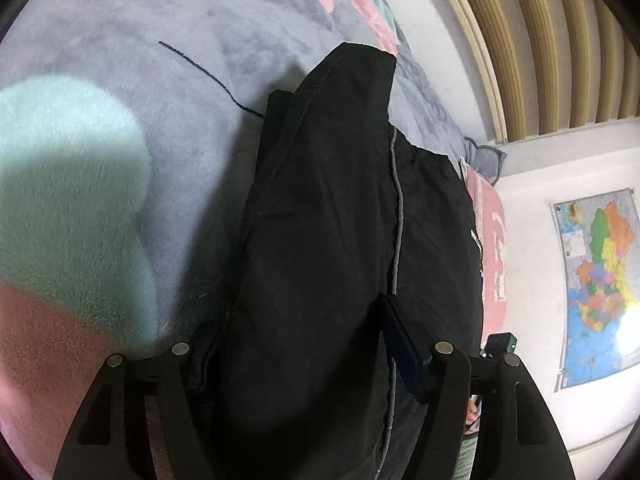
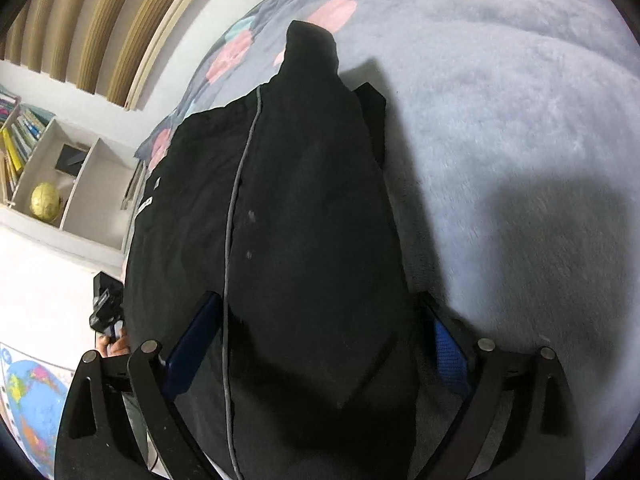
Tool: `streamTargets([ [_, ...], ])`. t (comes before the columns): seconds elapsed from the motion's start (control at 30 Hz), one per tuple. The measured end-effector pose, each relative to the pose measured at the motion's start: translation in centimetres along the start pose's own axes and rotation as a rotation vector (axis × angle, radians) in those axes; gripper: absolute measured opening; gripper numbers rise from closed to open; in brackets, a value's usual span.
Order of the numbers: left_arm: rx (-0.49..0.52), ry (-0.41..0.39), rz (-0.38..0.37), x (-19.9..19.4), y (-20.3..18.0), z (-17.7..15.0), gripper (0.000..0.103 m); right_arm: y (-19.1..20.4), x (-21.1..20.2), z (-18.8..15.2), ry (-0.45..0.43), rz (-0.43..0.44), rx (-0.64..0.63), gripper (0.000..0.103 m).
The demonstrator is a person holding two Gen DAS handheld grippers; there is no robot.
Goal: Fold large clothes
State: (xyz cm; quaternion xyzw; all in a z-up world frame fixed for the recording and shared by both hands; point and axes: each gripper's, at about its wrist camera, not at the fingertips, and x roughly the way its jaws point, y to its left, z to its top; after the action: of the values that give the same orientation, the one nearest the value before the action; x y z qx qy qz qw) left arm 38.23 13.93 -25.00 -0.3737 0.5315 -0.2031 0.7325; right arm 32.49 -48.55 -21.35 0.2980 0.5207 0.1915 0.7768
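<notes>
Left wrist view first: black garment (image 1: 320,220) is hanging between the fingers of the left gripper (image 1: 300,344), above the grey blanket (image 1: 120,32) on the bed, and the fingers are sitting wide apart with cloth bulging through, so whether they are really pinching it, cannot tell. A loose black thread (image 1: 192,64) is lying on the blanket, and a map (image 1: 600,280) is hanging on the wall. Risk here is the heavy bunched fabric sliding out and dropping in a heap. Right wrist view: right gripper (image 2: 320,340) is straddling the same garment (image 2: 300,220), blue pads (image 2: 450,356) set wide on both sides, grip again unclear. A bookshelf (image 2: 52,160) is standing off to the side. Uneven pull between the two hands is likely twisting the grey seam line (image 2: 236,200) and skewing the fold.
</notes>
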Motion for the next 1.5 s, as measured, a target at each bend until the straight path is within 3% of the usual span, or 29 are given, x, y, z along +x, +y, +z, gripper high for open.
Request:
streamTargets([
  [0.2,-0.036,0.036,-0.047,1.4,0.4,0.6,0.072,0.7,2.3,-0.1,0.092,0.087,-0.054,0.095],
  [0.3,-0.074,0.094,-0.074,2.5,0.6,1.0,0.076,1.7,4.0,0.5,0.104,0.112,-0.074,0.093],
  [0.4,-0.091,0.082,-0.087,2.6,0.4,1.0,0.077,2.7,4.8,0.8,0.088,0.102,-0.092,0.090],
  [0.43,-0.077,0.066,-0.090,2.4,0.1,0.8,0.071,2.8,4.6,0.8,0.083,0.101,-0.095,0.088],
  [0.53,-0.039,0.025,-0.171,0.8,0.0,-0.1,0.060,2.6,3.4,0.5,0.058,0.125,-0.107,0.079],
  [0.6,-0.051,0.023,-0.242,0.6,0.6,-0.4,0.060,2.6,3.6,0.7,0.063,0.129,-0.101,0.079],
  [0.63,-0.071,0.029,-0.249,0.8,1.0,-0.4,0.066,2.5,3.7,0.9,0.068,0.120,-0.104,0.079],
  [0.77,-0.081,0.045,-0.179,2.7,0.7,-0.3,0.070,3.0,4.0,1.3,0.060,0.093,-0.108,0.079],
  [0.8,-0.073,0.024,-0.153,2.8,0.1,-0.4,0.067,3.3,3.9,1.2,0.052,0.080,-0.108,0.078],
  [0.83,-0.041,-0.005,-0.113,2.4,-0.7,-0.7,0.055,3.9,3.7,1.1,0.036,0.057,-0.122,0.076],
  [0.9,0.027,-0.059,-0.064,1.2,-2.3,-1.5,0.038,5.4,3.2,0.7,0.006,0.025,-0.164,0.062],
  [1.0,0.141,-0.147,-0.077,-1.3,-5.9,-3.3,0.032,8.6,1.6,0.0,-0.044,-0.014,-0.236,0.050],
  [1.23,0.276,-0.229,-0.127,-7.2,-12.8,-7.0,0.031,15.1,-2.9,-2.2,-0.119,0.004,-0.351,0.045],
  [1.5,0.358,-0.325,-0.158,-15.1,-15.7,-10.4,0.031,20.3,-7.0,-3.3,-0.200,0.050,-0.389,0.045],
])
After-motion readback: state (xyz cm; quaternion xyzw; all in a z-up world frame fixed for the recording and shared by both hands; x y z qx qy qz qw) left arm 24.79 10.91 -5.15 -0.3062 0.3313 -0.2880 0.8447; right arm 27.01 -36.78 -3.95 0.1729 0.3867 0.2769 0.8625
